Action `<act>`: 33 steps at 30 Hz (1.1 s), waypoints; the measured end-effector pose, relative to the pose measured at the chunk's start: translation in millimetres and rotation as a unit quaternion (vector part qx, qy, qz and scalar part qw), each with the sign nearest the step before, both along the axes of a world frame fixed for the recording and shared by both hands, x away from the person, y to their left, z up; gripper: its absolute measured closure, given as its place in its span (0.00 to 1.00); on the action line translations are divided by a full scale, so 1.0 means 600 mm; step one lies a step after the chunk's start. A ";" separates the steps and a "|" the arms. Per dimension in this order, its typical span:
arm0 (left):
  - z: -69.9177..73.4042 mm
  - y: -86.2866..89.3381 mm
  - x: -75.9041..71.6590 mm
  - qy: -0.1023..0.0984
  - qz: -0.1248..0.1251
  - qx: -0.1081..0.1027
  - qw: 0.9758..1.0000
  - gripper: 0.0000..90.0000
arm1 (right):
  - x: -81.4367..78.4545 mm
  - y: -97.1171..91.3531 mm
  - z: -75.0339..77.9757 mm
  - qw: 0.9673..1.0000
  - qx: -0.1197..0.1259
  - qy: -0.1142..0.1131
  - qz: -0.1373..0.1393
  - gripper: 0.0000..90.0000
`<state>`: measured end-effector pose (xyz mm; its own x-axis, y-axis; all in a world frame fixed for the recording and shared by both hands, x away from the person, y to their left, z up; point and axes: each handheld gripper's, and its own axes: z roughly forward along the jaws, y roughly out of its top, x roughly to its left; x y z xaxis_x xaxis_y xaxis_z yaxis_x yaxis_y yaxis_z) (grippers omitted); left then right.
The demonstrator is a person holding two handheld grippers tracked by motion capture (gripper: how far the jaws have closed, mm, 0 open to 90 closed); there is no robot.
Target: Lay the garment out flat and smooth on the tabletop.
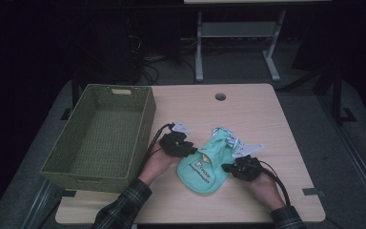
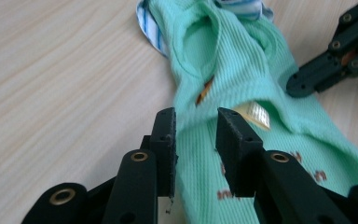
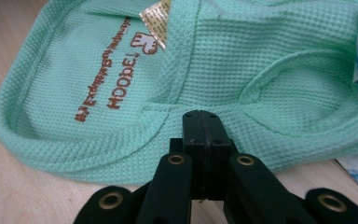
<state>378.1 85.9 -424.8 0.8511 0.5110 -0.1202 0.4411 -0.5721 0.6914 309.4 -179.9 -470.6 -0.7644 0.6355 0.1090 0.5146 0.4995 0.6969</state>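
A mint-green waffle-knit garment point(image 1: 205, 167) with brown lettering lies flat on the wooden table, and a gold tag point(image 2: 254, 114) pokes out of a fold. In the left gripper view the garment point(image 2: 242, 60) runs away from me, and my left gripper point(image 2: 196, 126) stands open over its left edge, pads apart and not pressing the cloth. In the high view this gripper point(image 1: 192, 151) sits at the garment's left side. My right gripper point(image 3: 203, 116) is shut, jaws flush together, its tip lying on the garment's point(image 3: 261, 56) hem. It sits at the garment's right side point(image 1: 225, 167).
A green woven basket point(image 1: 90, 181) stands at the table's left, close to my left forearm. A blue-and-white striped cloth point(image 1: 226, 133) lies under the garment's far end. There is a round cable hole point(image 1: 220, 97) near the far edge. The table's front edge is just behind both hands.
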 end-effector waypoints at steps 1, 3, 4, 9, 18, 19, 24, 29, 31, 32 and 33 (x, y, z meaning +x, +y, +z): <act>0.001 -0.003 0.004 0.000 -0.001 -0.001 1.000 0.75 | 0.000 0.000 0.000 1.000 0.000 0.000 0.000 1.00; 0.003 -0.009 0.012 -0.002 -0.001 -0.006 1.000 0.75 | 0.000 0.000 0.000 1.000 0.000 0.000 0.000 1.00; 0.004 -0.011 0.015 -0.003 -0.001 -0.006 1.000 0.75 | 0.000 0.000 0.000 1.000 0.000 0.001 0.000 1.00; 0.003 -0.028 0.039 0.000 -0.003 -0.015 1.000 0.75 | 0.000 0.001 0.000 1.000 -0.002 0.000 0.001 1.00; -0.026 -0.056 0.055 0.013 -0.018 0.004 1.000 0.75 | 0.000 0.000 0.001 1.000 -0.004 0.001 0.004 1.00; -0.030 -0.058 0.055 0.018 -0.016 0.001 1.000 0.75 | 0.000 0.000 0.001 1.000 -0.005 -0.001 0.004 1.00; -0.040 -0.062 0.057 0.028 -0.021 0.005 0.999 0.80 | -0.001 0.001 0.001 1.000 -0.005 0.000 0.005 1.00; -0.047 -0.065 0.057 0.032 -0.027 0.020 0.999 0.98 | -0.001 0.001 0.001 1.000 -0.005 -0.001 0.005 1.00; -0.045 -0.064 0.056 0.033 -0.027 0.022 0.999 0.99 | -0.001 0.001 0.001 1.000 -0.006 -0.001 0.005 1.00; -0.043 -0.063 0.055 0.031 -0.026 0.026 0.999 1.00 | -0.001 0.001 0.001 1.000 -0.006 -0.001 0.005 1.00; -0.039 -0.062 0.053 0.024 -0.021 0.028 0.999 1.00 | -0.001 0.001 0.001 1.000 -0.006 -0.001 0.006 1.00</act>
